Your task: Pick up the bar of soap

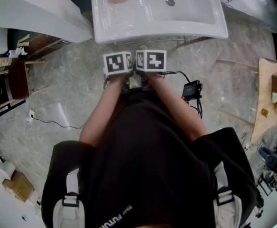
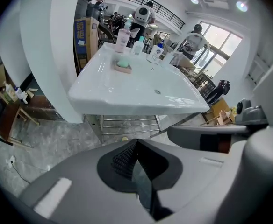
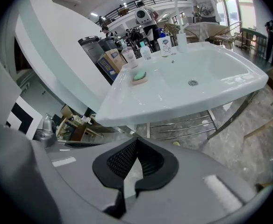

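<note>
1. The pale green bar of soap (image 3: 139, 75) lies on a small tan dish (image 3: 139, 81). The dish sits on the flat ledge of the white sink (image 3: 230, 85), left of the basin and towards the back rim. A row of bottles (image 3: 164, 43) stands just behind it.
2. Both claws are held side by side in front of the sink's front edge, well apart from the soap.
3. The left claw (image 2: 135, 148) has its jaws pressed together with nothing between them. The right claw (image 3: 135, 146) is also closed and empty.
4. The soap looks light, hard and rounded. It is probably slick, the more so if wet, and a hard squeeze could make it shoot out.
5. The best hold is likely across its two long sides at mid-height, with the jaws opened wide first. The pads should stay clear of the dish, which may slide or lift along with the soap.
</note>
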`<state>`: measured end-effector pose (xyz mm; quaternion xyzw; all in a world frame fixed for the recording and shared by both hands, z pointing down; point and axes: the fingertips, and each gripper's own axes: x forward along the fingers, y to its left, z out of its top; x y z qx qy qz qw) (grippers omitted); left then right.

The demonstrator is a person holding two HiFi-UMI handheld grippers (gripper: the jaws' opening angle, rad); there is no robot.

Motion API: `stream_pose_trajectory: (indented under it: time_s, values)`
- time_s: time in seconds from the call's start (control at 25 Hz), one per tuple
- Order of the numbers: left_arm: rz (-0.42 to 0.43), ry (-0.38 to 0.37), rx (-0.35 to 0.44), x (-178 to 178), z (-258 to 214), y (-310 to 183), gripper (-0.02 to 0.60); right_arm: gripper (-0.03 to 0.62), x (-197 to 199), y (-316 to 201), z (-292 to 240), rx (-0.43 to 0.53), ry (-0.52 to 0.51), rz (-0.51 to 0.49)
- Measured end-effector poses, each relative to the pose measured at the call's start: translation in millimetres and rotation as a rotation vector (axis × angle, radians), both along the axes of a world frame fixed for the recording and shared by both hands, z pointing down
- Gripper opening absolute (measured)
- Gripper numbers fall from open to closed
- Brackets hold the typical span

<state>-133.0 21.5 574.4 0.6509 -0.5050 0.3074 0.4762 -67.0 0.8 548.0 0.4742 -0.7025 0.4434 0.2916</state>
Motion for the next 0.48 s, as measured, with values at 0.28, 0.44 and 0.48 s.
stream_pose_trajectory:
  time_s: [0.28,0.44,0.48]
  values:
    - [0.003,-0.012,0.040,3,-15,-57,-0.003,0.014,3,-54,-10,0.024,0.002,-0.010]
    - [-0.001,-0.008,0.032,2,-16,-81,-0.003,0.014,0,-82,-14,0.031,0.006,-0.019]
    - [-0.002,-0.008,0.028,2,-16,-87,-0.003,0.014,0,-90,-15,0.032,0.007,-0.022]
